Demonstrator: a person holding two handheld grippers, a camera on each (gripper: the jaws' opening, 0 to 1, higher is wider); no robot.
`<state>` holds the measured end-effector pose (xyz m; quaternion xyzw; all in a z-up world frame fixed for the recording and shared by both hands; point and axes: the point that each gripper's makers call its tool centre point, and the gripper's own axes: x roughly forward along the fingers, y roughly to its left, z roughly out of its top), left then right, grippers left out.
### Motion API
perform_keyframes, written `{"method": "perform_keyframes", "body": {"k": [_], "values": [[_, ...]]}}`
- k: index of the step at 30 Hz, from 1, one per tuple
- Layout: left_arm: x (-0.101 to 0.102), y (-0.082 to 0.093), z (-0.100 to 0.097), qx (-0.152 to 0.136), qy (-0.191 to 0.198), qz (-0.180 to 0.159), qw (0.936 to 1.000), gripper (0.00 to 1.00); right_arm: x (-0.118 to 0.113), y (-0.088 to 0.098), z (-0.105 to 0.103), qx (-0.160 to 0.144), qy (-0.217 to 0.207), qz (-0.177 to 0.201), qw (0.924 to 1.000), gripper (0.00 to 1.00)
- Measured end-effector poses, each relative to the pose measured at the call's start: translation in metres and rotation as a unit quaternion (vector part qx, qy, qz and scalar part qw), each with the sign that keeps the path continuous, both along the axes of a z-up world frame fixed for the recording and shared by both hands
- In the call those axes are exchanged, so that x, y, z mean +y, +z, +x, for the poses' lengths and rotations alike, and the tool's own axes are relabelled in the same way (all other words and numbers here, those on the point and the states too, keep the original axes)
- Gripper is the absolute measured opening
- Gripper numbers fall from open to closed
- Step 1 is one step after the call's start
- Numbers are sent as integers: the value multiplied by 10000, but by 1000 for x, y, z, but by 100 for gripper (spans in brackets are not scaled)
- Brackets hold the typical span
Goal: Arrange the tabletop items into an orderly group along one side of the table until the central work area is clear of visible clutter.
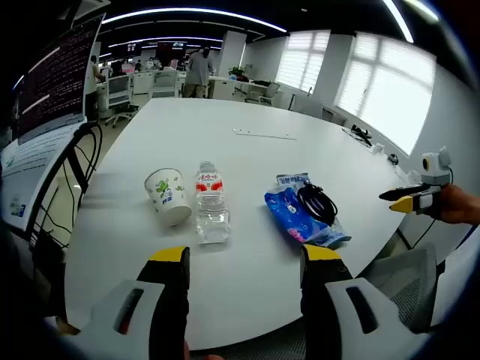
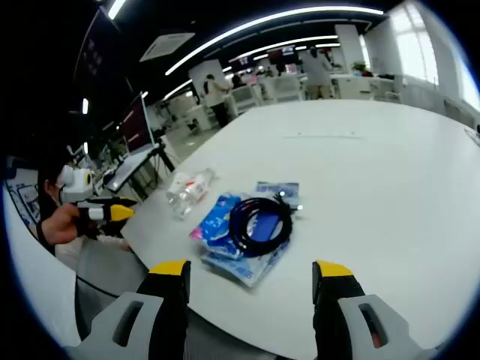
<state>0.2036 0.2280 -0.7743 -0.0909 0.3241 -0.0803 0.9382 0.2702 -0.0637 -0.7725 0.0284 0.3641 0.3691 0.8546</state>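
White table [image 1: 247,161], cup [image 1: 168,195] on its side touching bottle [image 1: 211,210], cable [image 1: 317,202] atop blue packet [image 1: 298,215], left gripper [image 1: 244,259] and right gripper [image 2: 250,272] both spread, empty

Bright, even light from ceiling strips [image 1: 187,11] and blown-out windows [image 1: 379,79] leaves faint shadows on the glossy white table [image 2: 375,172]; fisheye bending curves its edges.

white round table [image 1: 247,172], tipped paper cup [image 1: 168,196], water bottle [image 1: 211,204] lying flat beside it (touching), blue packet [image 1: 296,214] under black cable coil [image 1: 318,202]
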Motion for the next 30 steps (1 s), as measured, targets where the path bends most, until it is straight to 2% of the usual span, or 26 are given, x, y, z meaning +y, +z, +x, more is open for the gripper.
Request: {"method": "perform_keyframes", "body": {"k": [9, 30], "values": [[0, -1, -1, 11, 52, -61, 10000, 57, -6, 3, 4, -31, -105, 57, 9999, 66], [6, -4, -3, 34, 258, -193, 9995, 53, -10, 4, -1, 18, -185, 106, 9998, 65]]}}
